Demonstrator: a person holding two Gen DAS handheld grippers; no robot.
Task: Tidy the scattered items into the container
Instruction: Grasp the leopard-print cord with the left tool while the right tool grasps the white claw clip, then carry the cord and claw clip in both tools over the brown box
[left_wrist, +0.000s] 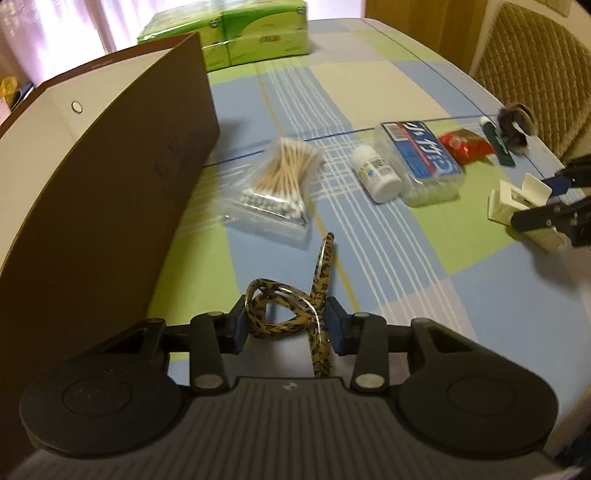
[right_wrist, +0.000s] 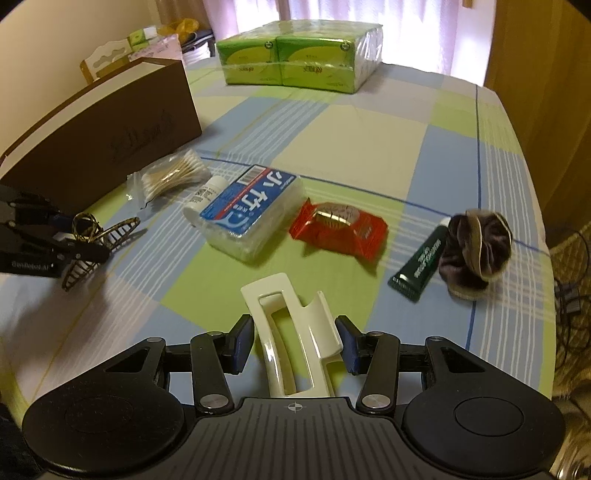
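Left gripper (left_wrist: 286, 319): fingers closed partway, pads clamped on a leopard-print hair claw (left_wrist: 295, 314), held above the bench (left_wrist: 388, 258); in the left wrist view the claw's long arm runs forward and away from the gripper, looped end between the pads. Right gripper (right_wrist: 295, 343): fingers wide apart, straddling a cream hair claw (right_wrist: 295, 339) lying on the bench; right pad touching or just beside its edge, left pad apart from it, no grip. Cream claw's long axis runs roughly along the fingers, tilted slightly left at the far end. Brown box (right_wrist: 110, 136) stands at the left of the bench, just beside the left gripper. Between and beyond the grippers: bag of cotton swabs (left_wrist: 273, 181), white pill bottle (left_wrist: 376, 173), clear case with blue label (right_wrist: 247, 214), red packet (right_wrist: 340, 229), green tube (right_wrist: 421, 262), dark scrunchie (right_wrist: 476, 251) touching the tube. Green tissue packs (right_wrist: 299, 59) at the far edge. Image somewhat blurred.
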